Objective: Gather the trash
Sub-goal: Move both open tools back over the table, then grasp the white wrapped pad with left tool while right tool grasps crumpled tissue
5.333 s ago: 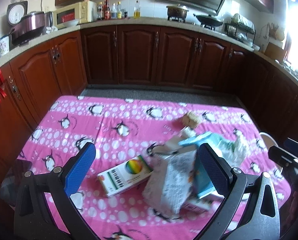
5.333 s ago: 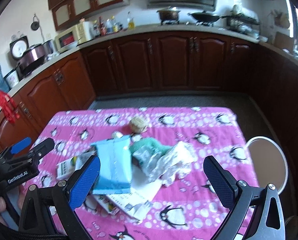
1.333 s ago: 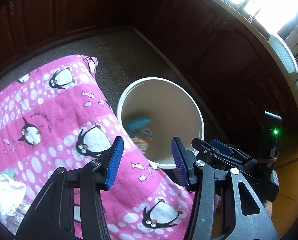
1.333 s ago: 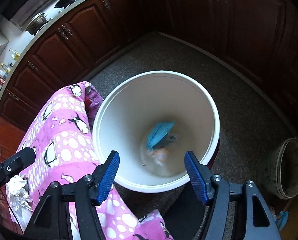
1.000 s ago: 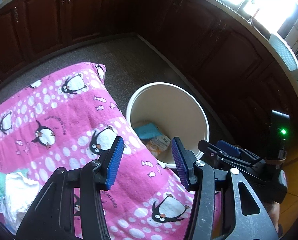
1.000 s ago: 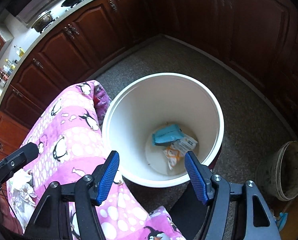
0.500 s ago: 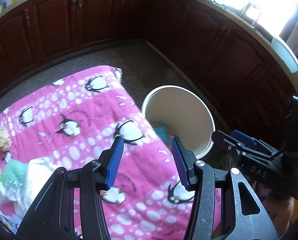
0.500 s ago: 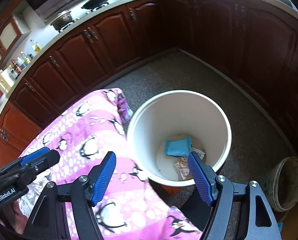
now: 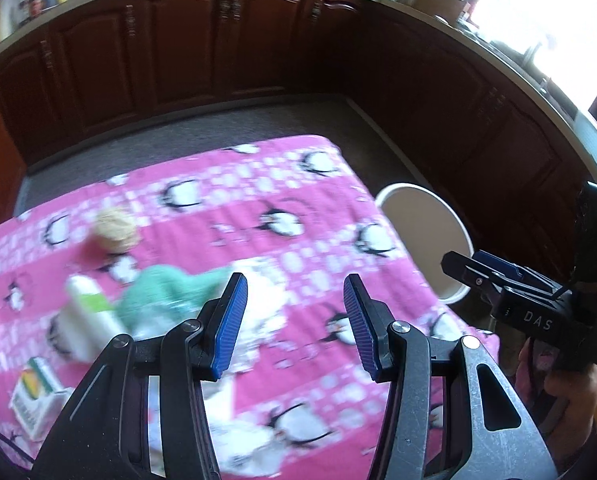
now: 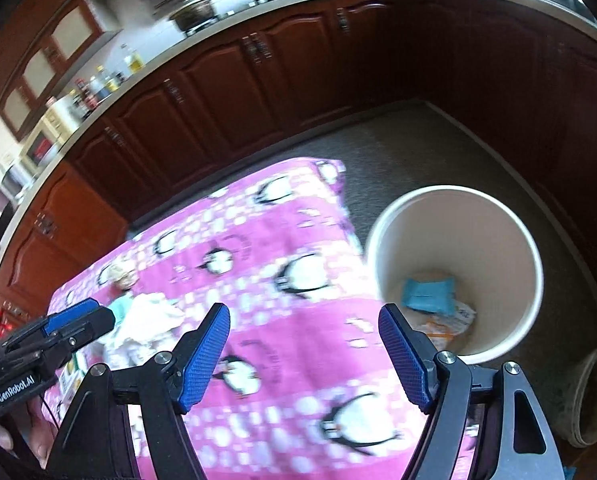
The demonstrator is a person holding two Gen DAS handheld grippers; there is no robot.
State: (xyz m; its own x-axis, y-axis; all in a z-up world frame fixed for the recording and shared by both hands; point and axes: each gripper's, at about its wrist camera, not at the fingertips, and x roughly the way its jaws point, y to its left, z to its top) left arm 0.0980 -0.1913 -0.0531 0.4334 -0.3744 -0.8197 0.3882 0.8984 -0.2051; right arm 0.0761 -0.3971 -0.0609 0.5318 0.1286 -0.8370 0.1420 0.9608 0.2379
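A white trash bucket (image 10: 530, 264) stands on the floor by the table's right edge; a blue packet (image 10: 428, 294) and a printed wrapper (image 10: 454, 320) lie inside it. The bucket also shows in the left wrist view (image 9: 450, 216). On the pink penguin cloth (image 9: 298, 184) lie a green crumpled wrapper (image 9: 158, 292), white crumpled paper (image 9: 270, 304), a white bottle (image 9: 86, 316), a small box (image 9: 32, 400) and a tan ball (image 9: 114, 230). My left gripper (image 9: 294, 320) is open and empty above the cloth near the white paper. My right gripper (image 10: 304, 356) is open and empty over the table's right end.
Dark wooden cabinets (image 9: 218, 48) run around the room under a counter with bottles (image 10: 98, 80) and pans. A grey floor lies between table and cabinets. A dirty smaller bucket (image 10: 594, 392) stands on the floor at the far right.
Both grippers have swung from above the bucket back over the table. The trash pile has come into the left view. Both stay open and empty.
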